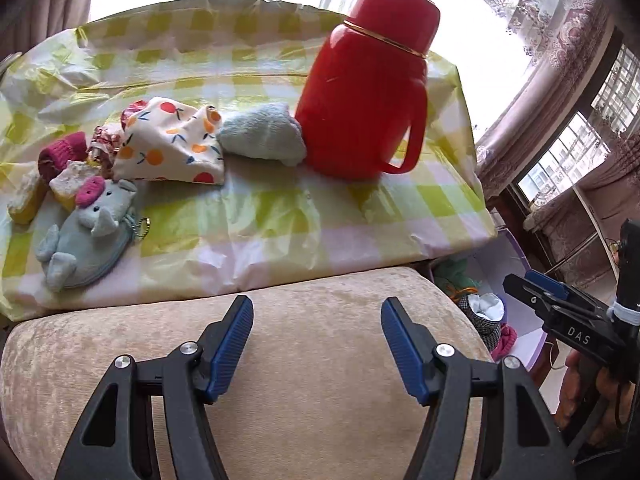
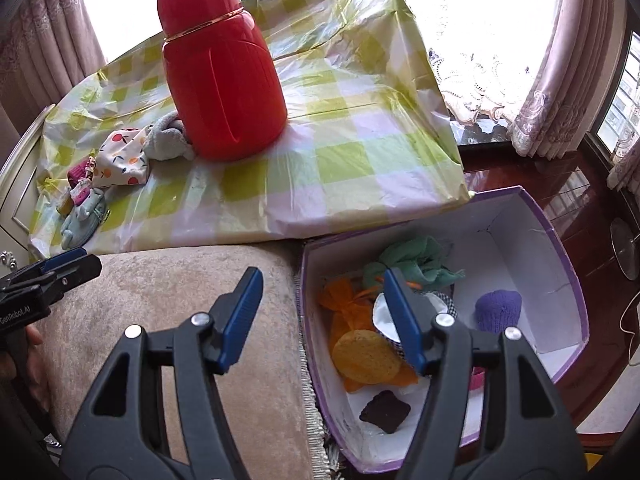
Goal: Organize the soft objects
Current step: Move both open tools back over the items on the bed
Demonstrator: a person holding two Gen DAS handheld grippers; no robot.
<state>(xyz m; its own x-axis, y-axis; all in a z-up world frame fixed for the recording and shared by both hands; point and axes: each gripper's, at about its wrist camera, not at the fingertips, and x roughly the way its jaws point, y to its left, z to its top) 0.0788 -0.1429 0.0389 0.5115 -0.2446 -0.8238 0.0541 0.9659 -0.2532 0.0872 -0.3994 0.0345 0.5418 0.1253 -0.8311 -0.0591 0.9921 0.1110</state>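
Soft items lie on the checked tablecloth [image 1: 248,216]: a grey plush elephant pouch [image 1: 86,232], a fruit-print cloth [image 1: 172,142], a pale blue rolled cloth [image 1: 262,134], a dark pink knit piece [image 1: 60,152] and yellow sponges [image 1: 28,196]. My left gripper [image 1: 316,332] is open and empty over the beige sofa arm [image 1: 320,320]. My right gripper [image 2: 322,308] is open and empty, at the edge of a purple box [image 2: 560,264] that holds a green cloth [image 2: 412,260], an orange mesh bag [image 2: 340,300], a yellow pad [image 2: 366,356], a purple knit ball [image 2: 498,310] and a dark square [image 2: 384,410].
A tall red thermos jug [image 1: 364,88] stands on the table beside the blue cloth. The box sits low at the right of the sofa arm, below the table's front edge. Curtains and windows lie behind. A dark wooden floor [image 2: 580,200] is at the right.
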